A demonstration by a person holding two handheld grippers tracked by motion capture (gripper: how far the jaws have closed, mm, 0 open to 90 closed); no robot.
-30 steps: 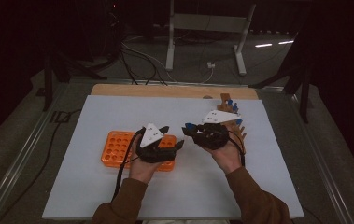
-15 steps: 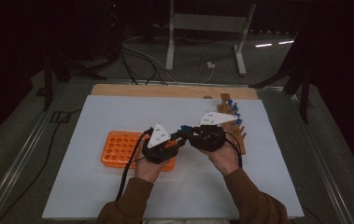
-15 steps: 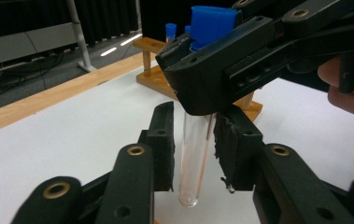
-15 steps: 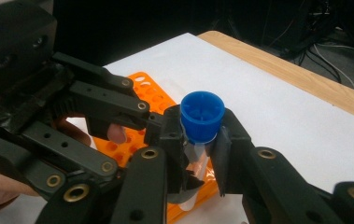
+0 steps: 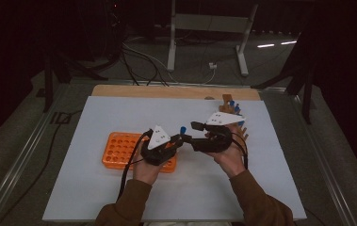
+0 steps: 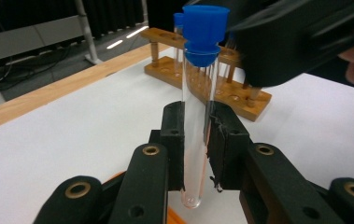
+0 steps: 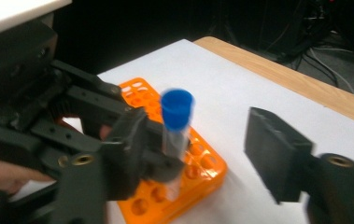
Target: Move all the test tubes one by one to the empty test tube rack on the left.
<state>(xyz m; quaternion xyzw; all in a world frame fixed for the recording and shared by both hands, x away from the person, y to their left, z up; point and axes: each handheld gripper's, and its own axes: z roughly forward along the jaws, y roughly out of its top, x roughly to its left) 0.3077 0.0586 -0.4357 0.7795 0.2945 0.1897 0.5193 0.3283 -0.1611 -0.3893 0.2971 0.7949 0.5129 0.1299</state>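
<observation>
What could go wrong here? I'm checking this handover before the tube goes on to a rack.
The left gripper pinches the glass test tube low down, so its blue-capped top could tip. The right gripper has just been opening, its fingers off the tube but close; pulling away, they might knock the blue cap.

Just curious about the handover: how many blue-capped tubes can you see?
At least 3: one tube clamped in the left claw, and at least two more tubes standing in the wooden rack. The right claw may hide others.
</observation>
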